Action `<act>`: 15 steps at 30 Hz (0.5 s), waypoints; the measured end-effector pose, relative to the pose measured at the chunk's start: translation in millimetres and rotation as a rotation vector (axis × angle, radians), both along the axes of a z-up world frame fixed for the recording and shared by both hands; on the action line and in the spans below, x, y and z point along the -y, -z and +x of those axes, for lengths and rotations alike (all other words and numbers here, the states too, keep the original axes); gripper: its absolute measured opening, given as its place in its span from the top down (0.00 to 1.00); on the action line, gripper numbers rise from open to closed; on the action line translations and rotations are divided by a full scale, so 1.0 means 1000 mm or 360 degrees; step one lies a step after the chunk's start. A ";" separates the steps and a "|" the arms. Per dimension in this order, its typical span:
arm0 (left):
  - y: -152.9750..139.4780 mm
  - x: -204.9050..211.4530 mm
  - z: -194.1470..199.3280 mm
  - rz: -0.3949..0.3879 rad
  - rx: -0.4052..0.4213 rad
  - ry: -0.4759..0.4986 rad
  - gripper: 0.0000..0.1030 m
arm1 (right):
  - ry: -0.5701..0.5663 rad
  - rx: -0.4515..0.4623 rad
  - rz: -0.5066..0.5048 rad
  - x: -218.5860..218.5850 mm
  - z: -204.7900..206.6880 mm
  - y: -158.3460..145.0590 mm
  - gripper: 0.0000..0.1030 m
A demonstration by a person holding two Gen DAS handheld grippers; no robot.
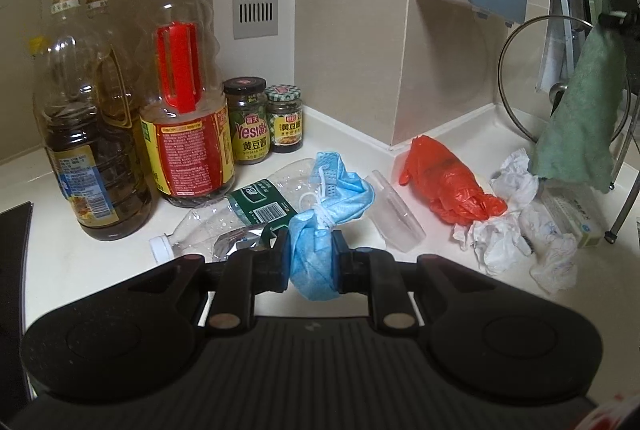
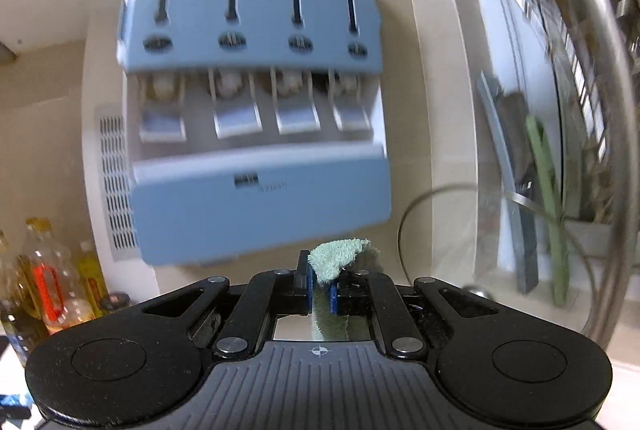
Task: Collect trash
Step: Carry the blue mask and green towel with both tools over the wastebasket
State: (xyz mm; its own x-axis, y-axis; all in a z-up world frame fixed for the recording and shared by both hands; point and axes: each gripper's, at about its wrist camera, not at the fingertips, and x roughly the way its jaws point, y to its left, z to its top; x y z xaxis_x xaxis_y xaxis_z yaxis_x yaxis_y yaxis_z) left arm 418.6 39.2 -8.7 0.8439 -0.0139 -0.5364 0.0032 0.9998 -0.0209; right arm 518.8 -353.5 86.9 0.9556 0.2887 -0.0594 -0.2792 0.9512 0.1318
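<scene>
My left gripper (image 1: 310,258) is shut on a bunched blue face mask (image 1: 340,190), held just above the white counter (image 1: 80,254). Behind the mask lie a crushed clear plastic bottle (image 1: 244,210) and a silver foil wrapper (image 1: 236,242). To the right lie a clear plastic lid (image 1: 394,214), an orange-red plastic bag (image 1: 448,182) and crumpled white tissues (image 1: 504,230). My right gripper (image 2: 320,290) is shut on a green cloth (image 2: 336,262), high up and facing the wall. In the left wrist view that cloth (image 1: 580,126) hangs above the tissues.
Oil bottles (image 1: 100,150) and two sauce jars (image 1: 248,126) stand at the back left. A blue and white dispenser (image 2: 256,110) hangs on the wall. A glass pot lid (image 1: 520,70) leans at the right by a rack. A small box (image 1: 576,218) lies beside the tissues. A black stove edge (image 1: 12,270) is at left.
</scene>
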 end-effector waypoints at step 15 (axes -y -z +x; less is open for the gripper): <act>-0.016 0.012 -0.069 -0.0008 -0.0004 0.0034 0.83 | -0.0274 0.0104 0.0038 0.004 -0.120 -0.052 0.92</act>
State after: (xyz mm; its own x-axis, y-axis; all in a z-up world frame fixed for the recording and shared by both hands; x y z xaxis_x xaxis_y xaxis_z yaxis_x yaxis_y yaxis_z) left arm 349.5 27.6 7.3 0.8420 -0.0345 -0.5384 0.0242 0.9994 -0.0261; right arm 399.0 -357.5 139.1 0.8936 0.4487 0.0101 -0.4461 0.8855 0.1298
